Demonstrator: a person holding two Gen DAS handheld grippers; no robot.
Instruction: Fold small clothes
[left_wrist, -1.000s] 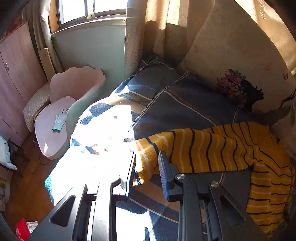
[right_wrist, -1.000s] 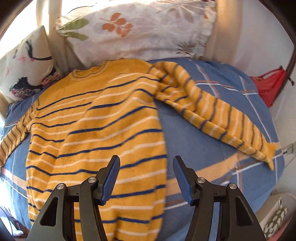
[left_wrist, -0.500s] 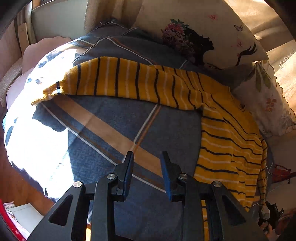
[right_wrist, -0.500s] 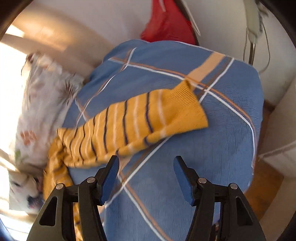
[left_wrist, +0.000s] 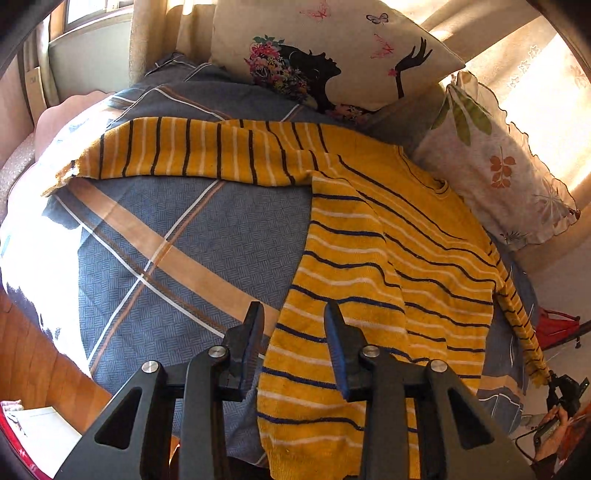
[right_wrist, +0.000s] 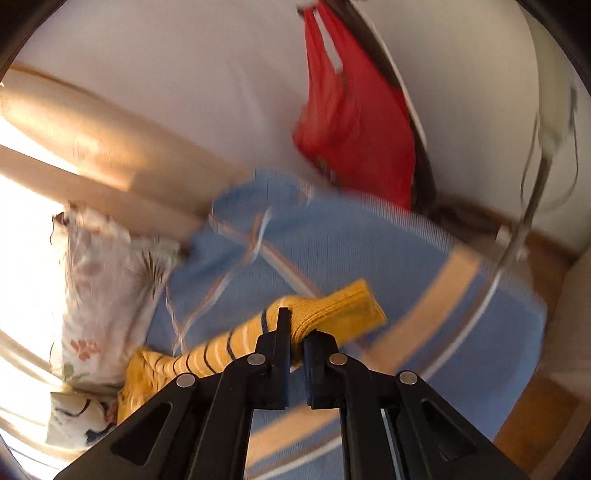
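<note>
A yellow sweater (left_wrist: 373, 266) with dark and white stripes lies flat on the blue plaid bed cover (left_wrist: 177, 240), one sleeve (left_wrist: 192, 155) stretched out to the left. My left gripper (left_wrist: 293, 332) is open and empty, hovering over the sweater's lower left edge. In the right wrist view my right gripper (right_wrist: 295, 336) is shut on the cuff (right_wrist: 332, 310) of the other sleeve, just above the bed cover (right_wrist: 369, 251). That view is blurred by motion. The right gripper also shows far right in the left wrist view (left_wrist: 561, 387).
Two pillows (left_wrist: 332, 51) (left_wrist: 491, 158) stand along the far side of the bed. A red bag (right_wrist: 354, 129) hangs on the wall beyond the bed's end. A pink chair (left_wrist: 59, 114) stands left of the bed. Wooden floor (left_wrist: 33, 354) lies below the bed edge.
My right gripper has closed on the sleeve cuff that lay in front of it. My left gripper has swung right, from the bare cover to the sweater's lower left edge, still open.
</note>
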